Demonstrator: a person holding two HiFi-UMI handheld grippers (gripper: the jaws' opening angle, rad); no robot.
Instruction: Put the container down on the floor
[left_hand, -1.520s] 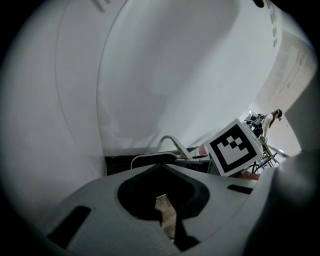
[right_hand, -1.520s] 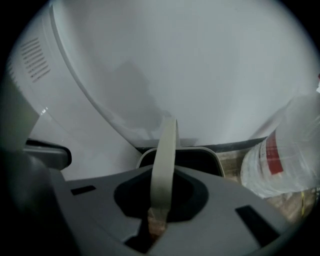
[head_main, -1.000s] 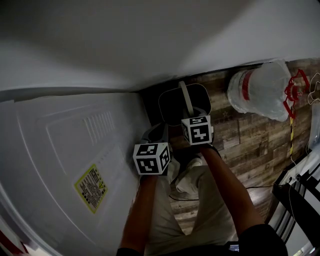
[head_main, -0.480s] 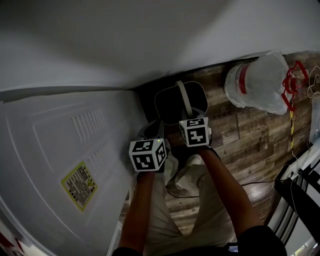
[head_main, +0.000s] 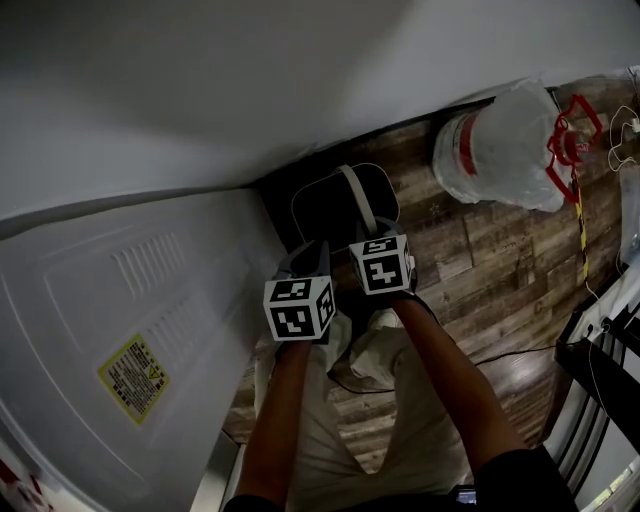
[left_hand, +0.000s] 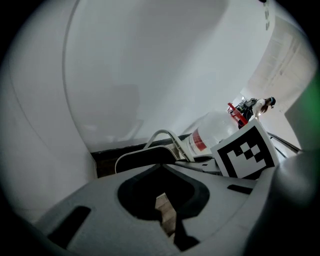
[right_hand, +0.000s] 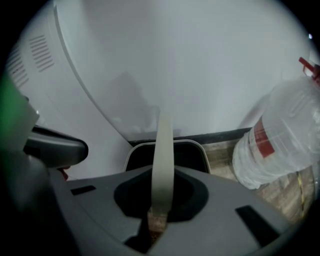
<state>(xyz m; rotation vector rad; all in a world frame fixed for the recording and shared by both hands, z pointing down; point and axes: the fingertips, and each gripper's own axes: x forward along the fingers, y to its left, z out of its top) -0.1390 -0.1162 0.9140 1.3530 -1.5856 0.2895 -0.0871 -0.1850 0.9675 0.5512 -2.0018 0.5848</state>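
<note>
The right gripper (head_main: 372, 240) was clamped tight on the pale handle (head_main: 358, 195) of the dark container (head_main: 322, 205), jaws nearly together with only the thin strap between them. From where I stood that grip made sense: the handle stood up straight over the rim, which suggested the weight still hung from it. I could not tell whether the base had met the floor (head_main: 480, 270). The container sat low in the corner, between the white appliance (head_main: 130, 300) and the wall (head_main: 250, 80), with the big water bottle (head_main: 500, 150) a little way off to its other side. The left gripper (head_main: 312, 258) rode just beside the right one, its jaws drawn together on nothing, seemingly only keeping company and not sharing the load. Both pointed steeply down, as you would expect when lowering something into a tight spot. Compared with a second before, everything had slid a bit leftward in the head view. The two marker cubes had drawn slightly closer together, while the hold on the handle looked unchanged.
</note>
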